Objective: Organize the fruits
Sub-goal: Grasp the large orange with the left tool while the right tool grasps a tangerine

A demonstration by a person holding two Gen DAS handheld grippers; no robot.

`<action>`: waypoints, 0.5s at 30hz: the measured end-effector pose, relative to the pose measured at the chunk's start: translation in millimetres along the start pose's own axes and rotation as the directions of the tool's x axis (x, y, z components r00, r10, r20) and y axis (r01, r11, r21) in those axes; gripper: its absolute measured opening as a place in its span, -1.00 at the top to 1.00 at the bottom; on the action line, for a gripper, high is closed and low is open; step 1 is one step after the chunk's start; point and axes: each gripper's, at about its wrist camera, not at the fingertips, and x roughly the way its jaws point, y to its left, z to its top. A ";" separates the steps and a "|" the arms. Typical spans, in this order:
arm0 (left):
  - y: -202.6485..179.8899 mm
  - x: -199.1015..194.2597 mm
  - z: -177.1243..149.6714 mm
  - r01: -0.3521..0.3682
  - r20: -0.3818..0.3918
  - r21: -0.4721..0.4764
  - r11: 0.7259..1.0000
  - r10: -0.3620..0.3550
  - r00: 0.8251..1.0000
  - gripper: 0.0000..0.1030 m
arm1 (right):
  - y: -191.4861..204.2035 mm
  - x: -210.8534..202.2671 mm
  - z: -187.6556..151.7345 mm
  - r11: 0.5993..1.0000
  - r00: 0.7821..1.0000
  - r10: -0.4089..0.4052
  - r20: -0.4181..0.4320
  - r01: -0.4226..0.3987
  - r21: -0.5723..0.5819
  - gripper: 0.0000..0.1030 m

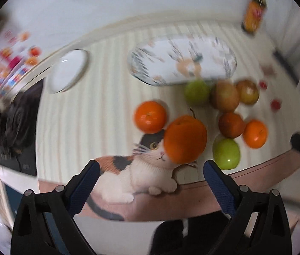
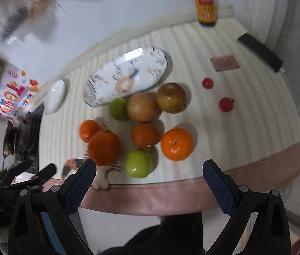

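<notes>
Fruit lies loose on a striped placemat [image 2: 245, 127]: several oranges, including a large one [image 1: 185, 139] [image 2: 104, 147] and one at the right [image 2: 177, 144], two green apples [image 1: 226, 154] [image 2: 139, 163], and two brownish apples [image 2: 171, 98]. Two small red tomatoes [image 2: 226, 104] lie apart at the right. An oval patterned plate [image 1: 181, 60] [image 2: 126, 76] stands empty behind the fruit. My left gripper [image 1: 151, 169] is open, just short of the large orange. My right gripper [image 2: 150, 169] is open, near the front green apple.
A small white dish [image 1: 68, 71] [image 2: 54, 96] sits at the left of the mat. A sauce bottle [image 2: 204, 2] and a dark remote [image 2: 260, 52] stand at the back right. The mat shows a printed cat [image 1: 137, 170] by its pink front edge [image 2: 171, 195].
</notes>
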 end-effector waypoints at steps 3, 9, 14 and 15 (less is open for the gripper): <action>-24.0 32.7 16.4 -0.027 -0.063 0.099 0.995 0.033 0.997 -0.94 | -15.5 27.2 14.9 1.000 0.998 0.007 -0.064 -0.007 -0.003 -0.76; -52.9 84.9 39.5 -0.019 -0.174 0.212 0.977 0.057 0.983 -0.94 | -41.6 77.0 27.9 1.000 0.982 0.016 -0.190 -0.017 -0.004 -0.71; -52.3 97.5 44.3 0.048 -0.190 0.171 0.984 -0.015 0.982 -0.46 | -42.0 99.7 26.6 1.000 0.970 0.013 -0.242 -0.019 -0.021 -0.71; -50.5 95.9 44.4 0.051 -0.173 0.155 0.987 -0.023 0.985 -0.46 | -41.8 104.5 26.8 1.000 0.969 0.009 -0.248 -0.016 -0.024 -0.71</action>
